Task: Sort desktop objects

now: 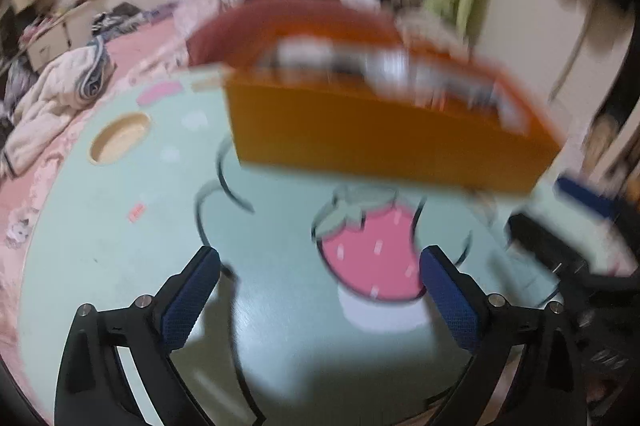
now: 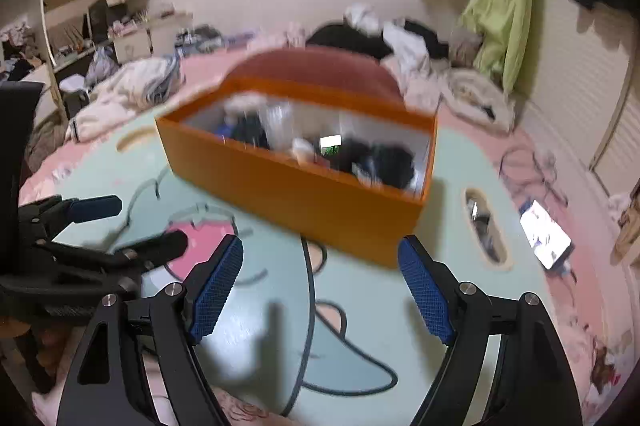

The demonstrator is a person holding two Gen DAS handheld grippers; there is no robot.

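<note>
Both grippers stood with their jaws spread wide and nothing between the blue pads: my left gripper (image 1: 320, 290) hung over the strawberry print (image 1: 372, 250) on the mint-green table (image 1: 100, 258), and my right gripper (image 2: 320, 290) hovered above a cartoon outline on the same top. From the right wrist view the left gripper (image 2: 132, 226) showed at nine o'clock, equally spread.

The orange box (image 2: 296, 182) sat on the table toward twelve o'clock of both cameras, slightly to one o'clock for the left one. It already held a jumble of dark and white items (image 2: 360, 154), too smeared by motion to name.

I judged the sorting near its end, or between picks, since I saw no loose object on the tabletop within reach. My next move would call for finding anything left to collect, or for closing both grippers on the box walls to shift it.

A lit phone (image 2: 546, 236) lay at three o'clock on the pink bedding, beyond the table's oval cutout (image 2: 486, 230). A round recess (image 1: 120, 136) sat at ten o'clock in the left view. Nothing blocked the path to the box.
</note>
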